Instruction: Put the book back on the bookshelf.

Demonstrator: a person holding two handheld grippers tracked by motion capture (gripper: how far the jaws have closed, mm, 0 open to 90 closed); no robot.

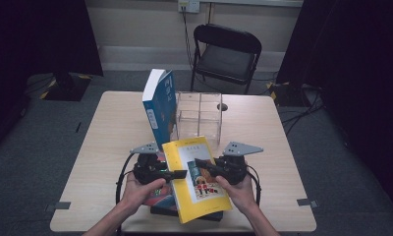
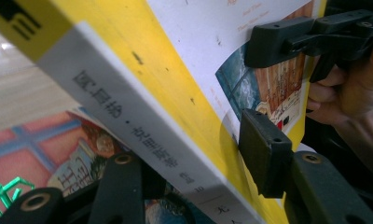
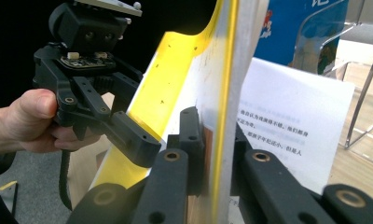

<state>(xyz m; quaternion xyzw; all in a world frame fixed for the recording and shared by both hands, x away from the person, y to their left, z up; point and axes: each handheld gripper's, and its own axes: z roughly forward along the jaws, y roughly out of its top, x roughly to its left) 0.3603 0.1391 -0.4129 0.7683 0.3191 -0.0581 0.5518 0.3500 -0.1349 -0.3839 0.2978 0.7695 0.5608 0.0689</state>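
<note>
The yellow book [image 1: 197, 179] was held off the table [image 1: 263, 142] at about 6 o'clock in the high view, tilted, its bottom edge over a dark book [image 1: 157, 202] that lay flat near the table's front edge; the right gripper [image 1: 200, 162] came in from 3 o'clock and the left gripper [image 1: 181, 173] from 9 o'clock, one in each hand. In the right gripper view the fingers [image 3: 190, 140] were clamped on the yellow book's [image 3: 175, 79] edge – one pad on the cover, the other behind it on the white page side; the left gripper [image 3: 138, 140] showed beyond at 9 o'clock. In the left gripper view the yellow book's [image 2: 142, 116] spine ran between the fingers [image 2: 264, 151]; one pad lay against the cover, the other sat low under the spine, and I could not tell whether it pressed; the gap was middling, neither wide nor closed.

A blue book [image 1: 159, 103] stood upright at 12 o'clock from the yellow one – just beside a clear plastic rack [image 1: 199, 115], on its left; a black folding chair [image 1: 226, 51] stood beyond the table's far edge.
</note>
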